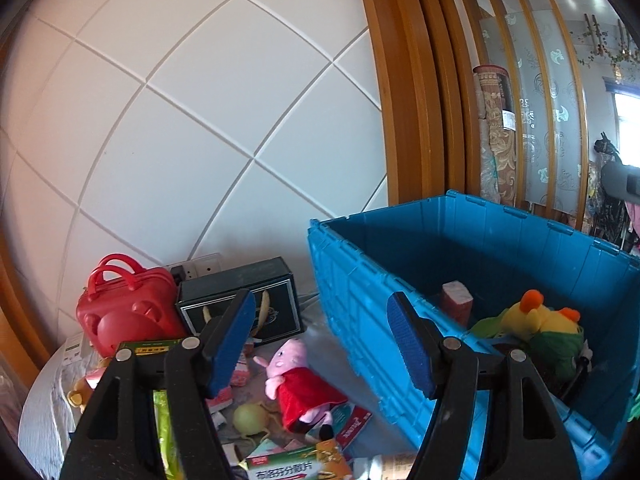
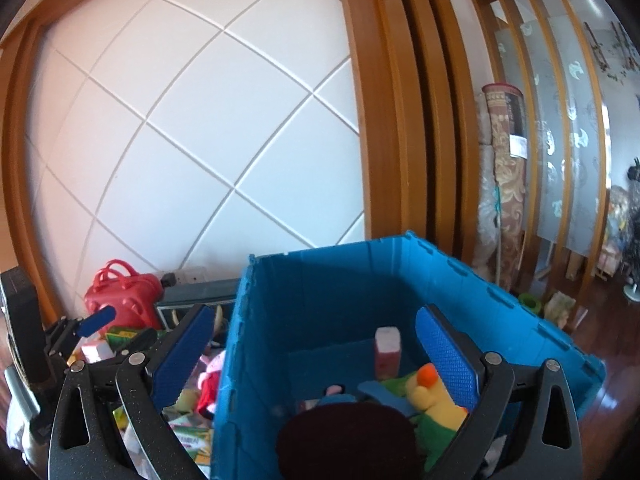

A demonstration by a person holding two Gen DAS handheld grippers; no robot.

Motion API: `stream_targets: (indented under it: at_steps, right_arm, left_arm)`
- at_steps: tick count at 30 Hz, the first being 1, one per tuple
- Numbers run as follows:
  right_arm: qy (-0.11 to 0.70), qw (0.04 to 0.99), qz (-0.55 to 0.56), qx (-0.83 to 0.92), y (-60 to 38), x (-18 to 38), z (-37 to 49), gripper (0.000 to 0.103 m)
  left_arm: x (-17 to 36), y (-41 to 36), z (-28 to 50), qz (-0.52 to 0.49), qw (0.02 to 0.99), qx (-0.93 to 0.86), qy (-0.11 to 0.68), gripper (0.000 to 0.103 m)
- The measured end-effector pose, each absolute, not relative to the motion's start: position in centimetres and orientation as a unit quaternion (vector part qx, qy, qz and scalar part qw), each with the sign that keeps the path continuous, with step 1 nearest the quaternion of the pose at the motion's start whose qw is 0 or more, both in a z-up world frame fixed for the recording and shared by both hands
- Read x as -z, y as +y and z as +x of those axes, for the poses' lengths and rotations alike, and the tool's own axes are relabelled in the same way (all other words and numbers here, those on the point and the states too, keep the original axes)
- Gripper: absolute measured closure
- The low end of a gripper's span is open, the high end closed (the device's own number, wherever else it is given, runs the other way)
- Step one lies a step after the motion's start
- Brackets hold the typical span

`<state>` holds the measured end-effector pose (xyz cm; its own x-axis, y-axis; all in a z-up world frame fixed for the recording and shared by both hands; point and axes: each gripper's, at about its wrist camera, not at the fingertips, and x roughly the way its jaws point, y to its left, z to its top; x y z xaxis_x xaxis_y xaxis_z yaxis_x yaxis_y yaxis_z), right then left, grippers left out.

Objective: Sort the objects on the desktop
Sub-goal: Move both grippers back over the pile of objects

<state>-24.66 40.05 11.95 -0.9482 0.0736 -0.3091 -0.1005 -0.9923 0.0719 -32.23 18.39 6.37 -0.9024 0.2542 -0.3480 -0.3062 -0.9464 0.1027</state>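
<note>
My left gripper (image 1: 320, 340) is open and holds nothing. It hangs over the clutter beside the blue crate (image 1: 360, 300). Below it lie a pink pig plush in a red dress (image 1: 296, 376) and a pale green ball (image 1: 250, 420). My right gripper (image 2: 314, 356) is open above the blue crate (image 2: 248, 360), its left finger outside the wall. Inside the crate lie a yellow and green plush (image 2: 436, 400) and a pink pack (image 2: 387, 350). A dark maroon round shape (image 2: 348, 440) sits low between the finger bases, clear of the pads; I cannot tell what it is.
A red toy case (image 1: 124, 304) and a dark box (image 1: 240, 300) stand against the white panelled wall. Boxes and packets (image 1: 296, 464) litter the cloth near me. A wooden frame, rolled rugs (image 2: 508, 184) and wooden floor lie to the right of the crate.
</note>
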Motion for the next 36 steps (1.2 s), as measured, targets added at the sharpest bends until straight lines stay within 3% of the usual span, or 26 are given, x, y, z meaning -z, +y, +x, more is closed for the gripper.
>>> stream_targets:
  at_steps: [10, 19, 36]
  right_arm:
    - [0.015, -0.051, -0.182, -0.982, 26.4, -9.8, -28.1, 0.0]
    - [-0.016, -0.084, -0.27, -0.959, 17.5, -1.6, -33.0, 0.0]
    - [-0.047, -0.089, -0.403, -0.91, 15.1, 9.7, -47.0, 0.0]
  left_arm:
    - [-3.6, 5.0, -33.4, -0.206, 0.08, -0.97, 0.1, 0.035]
    - [1.5, -3.9, -34.4, -0.261, 0.033, -0.961, 0.091, 0.035]
    - [10.3, -9.0, -39.7, -0.363, 0.016, -0.93, 0.061, 0.035]
